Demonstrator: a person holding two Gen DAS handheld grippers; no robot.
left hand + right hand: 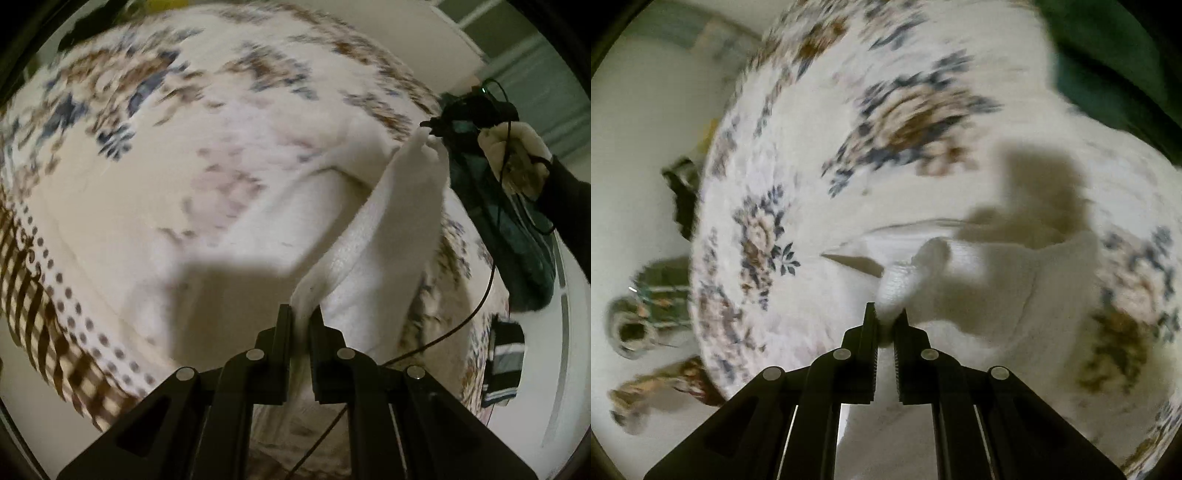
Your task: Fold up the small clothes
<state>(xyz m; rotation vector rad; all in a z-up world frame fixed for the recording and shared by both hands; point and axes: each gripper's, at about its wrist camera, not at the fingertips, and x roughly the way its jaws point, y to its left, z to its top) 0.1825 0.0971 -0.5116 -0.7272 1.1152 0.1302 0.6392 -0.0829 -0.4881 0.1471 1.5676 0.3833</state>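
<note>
Left gripper (302,317) clamped on corner of white cloth (369,258). Right gripper (886,319) clamped on other corner. Cloth hangs stretched between both, above floral bedspread (166,129). In left view, held edge runs from left jaws up-right to right gripper (436,127): long axis between grippers. Both hands equally engaged. Next move likely lays cloth flat onto bedspread below.

- Wide open floral bedspread (155,155) left of the lifted white garment (376,236).
- Right of the garment: dark green bundle (517,236), striped folded cloth (506,365).
</note>
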